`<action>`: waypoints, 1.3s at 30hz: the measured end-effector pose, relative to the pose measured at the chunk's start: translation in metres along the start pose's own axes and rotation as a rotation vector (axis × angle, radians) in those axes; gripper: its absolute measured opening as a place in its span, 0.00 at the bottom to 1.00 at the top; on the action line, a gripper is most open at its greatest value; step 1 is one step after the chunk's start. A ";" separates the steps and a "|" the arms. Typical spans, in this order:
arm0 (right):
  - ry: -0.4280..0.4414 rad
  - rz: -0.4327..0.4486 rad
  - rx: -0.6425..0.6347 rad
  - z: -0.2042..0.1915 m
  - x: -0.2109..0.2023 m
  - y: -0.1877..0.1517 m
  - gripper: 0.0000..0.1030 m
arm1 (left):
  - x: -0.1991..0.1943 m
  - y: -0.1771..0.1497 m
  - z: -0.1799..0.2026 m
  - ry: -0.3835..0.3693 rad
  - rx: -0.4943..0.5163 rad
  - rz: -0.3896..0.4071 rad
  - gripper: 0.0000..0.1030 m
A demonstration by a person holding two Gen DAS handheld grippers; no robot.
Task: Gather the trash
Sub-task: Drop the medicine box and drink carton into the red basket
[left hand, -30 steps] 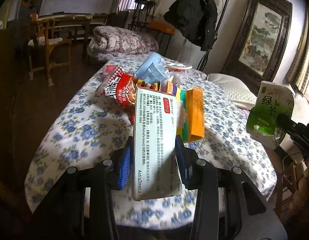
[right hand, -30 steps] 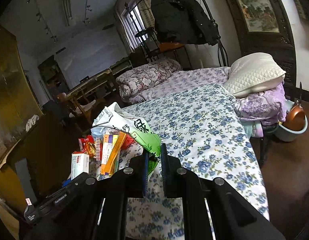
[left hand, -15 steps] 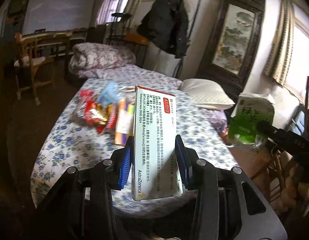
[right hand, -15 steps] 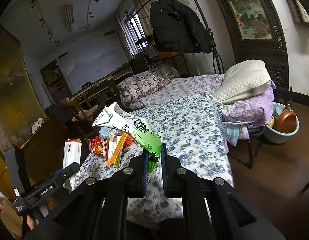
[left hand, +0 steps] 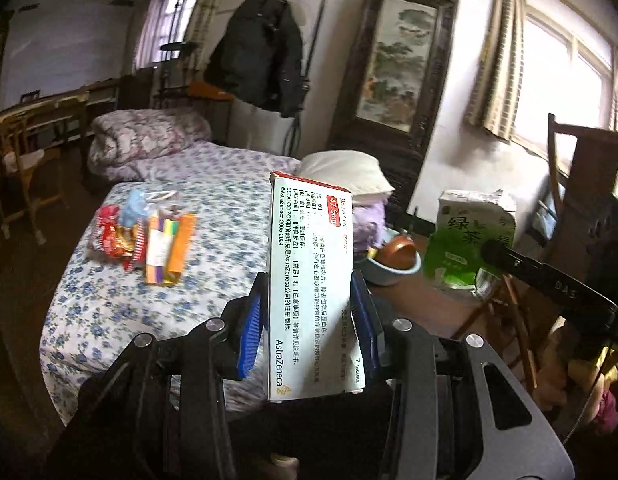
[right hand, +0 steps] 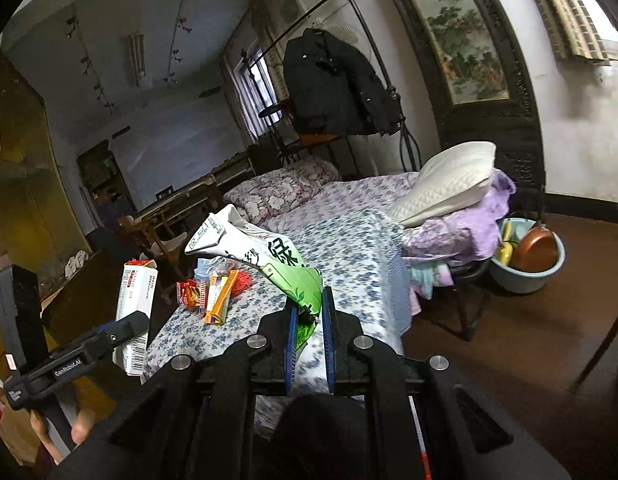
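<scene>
Your left gripper (left hand: pixel 307 300) holds a tall white cardboard medicine box (left hand: pixel 309 280) upright, its blue pads pressed on the two long sides. Your right gripper (right hand: pixel 307 320) is closed almost fully on the lower corner of a crumpled green-and-white drink carton (right hand: pixel 265 256), which tilts up and to the left from the jaws. Both items are in the air, clear of the blue-flowered bedspread (left hand: pixel 213 240). Further out on that bedspread lies a small heap of remaining litter (left hand: pixel 143 240): red snack wrappers, an orange and yellow packet and a pale blue bag. Beyond the bed's corner, a light blue plastic basin (right hand: pixel 529 268) with a brown pan sits on the dark floor.
</scene>
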State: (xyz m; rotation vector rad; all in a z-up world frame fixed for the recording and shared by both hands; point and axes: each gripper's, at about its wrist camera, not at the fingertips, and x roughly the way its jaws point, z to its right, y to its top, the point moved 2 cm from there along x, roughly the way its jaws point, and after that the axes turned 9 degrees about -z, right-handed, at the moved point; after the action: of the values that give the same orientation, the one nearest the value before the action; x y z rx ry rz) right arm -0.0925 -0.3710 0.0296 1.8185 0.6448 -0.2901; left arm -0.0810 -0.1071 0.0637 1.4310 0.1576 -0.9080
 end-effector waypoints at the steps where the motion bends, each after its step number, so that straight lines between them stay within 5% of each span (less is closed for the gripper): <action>1: -0.008 0.002 -0.001 0.005 -0.006 -0.004 0.11 | -0.001 -0.002 0.007 -0.006 0.011 -0.008 0.40; 15: -0.103 -0.107 0.090 0.085 -0.013 -0.064 0.12 | 0.054 -0.024 0.094 -0.073 0.184 -0.173 0.40; 34: -0.221 -0.533 0.339 0.205 0.061 -0.219 0.13 | 0.205 -0.111 0.183 -0.244 0.358 -0.700 0.41; 39: -0.214 -0.573 0.366 0.211 0.072 -0.239 0.14 | 0.217 -0.124 0.181 -0.219 0.350 -0.770 0.69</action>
State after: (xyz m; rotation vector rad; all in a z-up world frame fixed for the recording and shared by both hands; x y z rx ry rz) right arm -0.1433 -0.4943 -0.2690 1.8732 1.0008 -1.0276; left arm -0.0873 -0.3483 -0.1281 1.5974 0.4169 -1.7847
